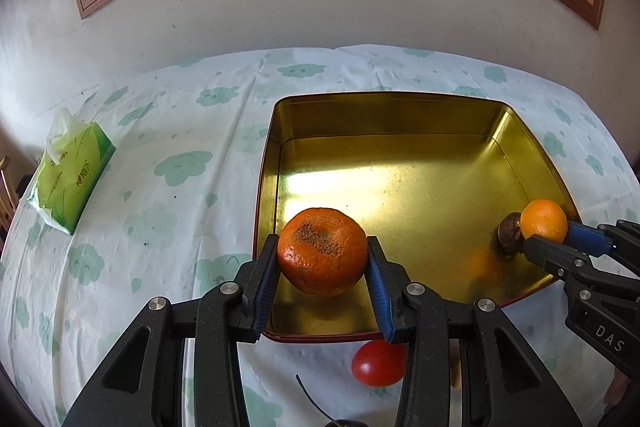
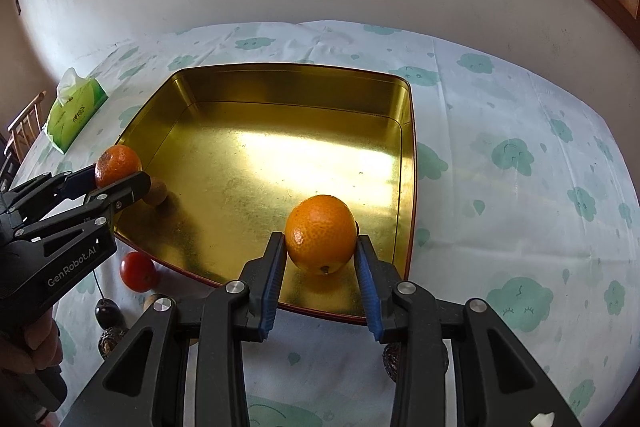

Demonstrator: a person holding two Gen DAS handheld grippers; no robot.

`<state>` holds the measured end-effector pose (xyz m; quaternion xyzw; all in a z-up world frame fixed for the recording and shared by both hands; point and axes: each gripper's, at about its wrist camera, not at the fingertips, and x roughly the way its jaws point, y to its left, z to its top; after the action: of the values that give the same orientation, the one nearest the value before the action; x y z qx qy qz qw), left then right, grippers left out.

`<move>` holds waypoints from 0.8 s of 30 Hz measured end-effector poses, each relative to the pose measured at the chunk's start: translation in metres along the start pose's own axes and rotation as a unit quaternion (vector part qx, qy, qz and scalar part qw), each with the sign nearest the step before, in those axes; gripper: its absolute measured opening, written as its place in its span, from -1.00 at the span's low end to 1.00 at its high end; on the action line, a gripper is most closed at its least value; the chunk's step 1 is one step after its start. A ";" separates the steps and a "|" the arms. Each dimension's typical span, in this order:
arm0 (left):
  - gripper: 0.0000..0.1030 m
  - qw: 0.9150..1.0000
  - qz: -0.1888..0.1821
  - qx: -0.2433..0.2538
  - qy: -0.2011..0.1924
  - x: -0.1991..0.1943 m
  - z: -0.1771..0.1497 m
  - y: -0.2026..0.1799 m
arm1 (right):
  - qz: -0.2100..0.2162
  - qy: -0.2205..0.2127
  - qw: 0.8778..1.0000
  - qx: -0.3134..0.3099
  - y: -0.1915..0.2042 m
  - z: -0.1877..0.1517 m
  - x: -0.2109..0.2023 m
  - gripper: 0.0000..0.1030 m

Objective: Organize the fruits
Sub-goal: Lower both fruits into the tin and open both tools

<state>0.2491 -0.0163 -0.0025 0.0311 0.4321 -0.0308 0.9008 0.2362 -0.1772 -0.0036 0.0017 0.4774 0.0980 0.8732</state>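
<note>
Jaws of the left gripper (image 1: 322, 259) clamp a blemished orange (image 1: 322, 251) low over the gold tin (image 1: 384, 99), lower left; the right gripper (image 2: 321, 242) clamps a smooth orange (image 2: 321, 233) above the tin's lower right.

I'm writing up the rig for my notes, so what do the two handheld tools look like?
Both match: black plastic bodies with triangular cutouts and round silver pivot screws, and two black fingers lined with ribbed blue pads. The left tool carries white "GenRobot.AI" lettering on its side in the right wrist view. The right tool shows white letters "DAS" in the left wrist view. No sleeves are visible.
</note>
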 end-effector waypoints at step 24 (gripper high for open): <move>-0.15 1.000 -0.005 -0.006 0.007 -0.016 -0.012 -0.003 | 0.001 -0.015 1.000 -0.003 0.006 -0.010 -0.021 -0.17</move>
<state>0.2292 -0.0178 0.0022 0.0236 0.4390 -0.0325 0.8976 0.2157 -0.1758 0.0094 0.0012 0.4641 0.1007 0.8801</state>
